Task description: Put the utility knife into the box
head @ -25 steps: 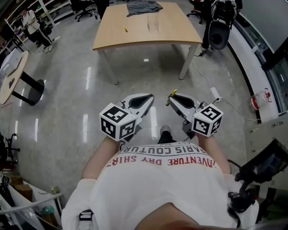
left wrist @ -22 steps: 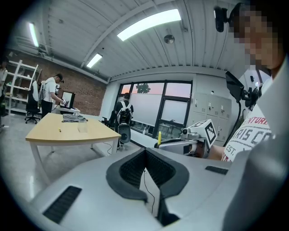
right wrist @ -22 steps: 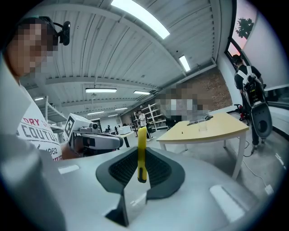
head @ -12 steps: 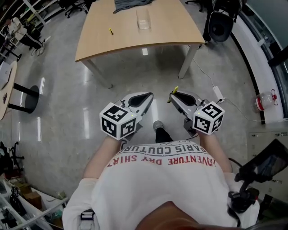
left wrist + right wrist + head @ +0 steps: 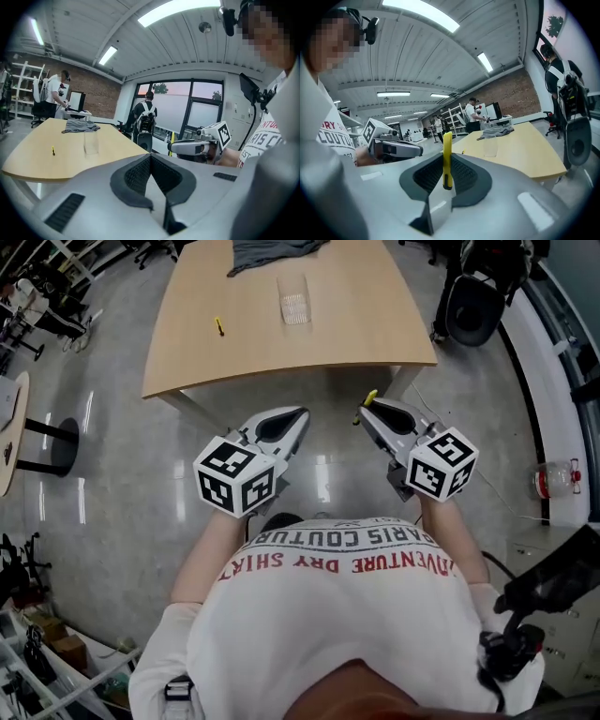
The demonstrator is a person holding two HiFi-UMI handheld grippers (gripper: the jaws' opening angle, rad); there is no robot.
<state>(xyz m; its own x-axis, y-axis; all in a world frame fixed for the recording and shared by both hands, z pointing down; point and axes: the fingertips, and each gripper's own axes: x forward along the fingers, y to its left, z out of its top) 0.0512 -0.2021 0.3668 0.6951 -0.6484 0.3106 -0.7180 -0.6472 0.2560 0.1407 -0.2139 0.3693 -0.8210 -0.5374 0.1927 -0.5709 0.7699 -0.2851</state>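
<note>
A yellow utility knife (image 5: pixel 447 159) stands upright, pinched between the jaws of my right gripper (image 5: pixel 445 180); in the head view the knife (image 5: pixel 369 397) pokes out at the tip of that gripper (image 5: pixel 366 411). My left gripper (image 5: pixel 298 416) is shut and holds nothing, its pads pressed together (image 5: pixel 151 159). The box (image 5: pixel 294 299) is a clear plastic container in the middle of the wooden table (image 5: pixel 281 348), well ahead of both grippers. It also shows from the left gripper (image 5: pixel 91 143) and from the right gripper (image 5: pixel 491 149). Both grippers hang over the floor just short of the table's near edge.
A small yellow item (image 5: pixel 218 326) lies on the table left of the box, and a grey cloth (image 5: pixel 272 251) lies at the far edge. A black office chair (image 5: pixel 473 310) stands to the table's right. A round table (image 5: pixel 9 418) is far left. Other people stand at the back.
The person has walked toward the table, which now lies much nearer to both grippers. The right gripper still holds the yellow knife; the left stays shut.
</note>
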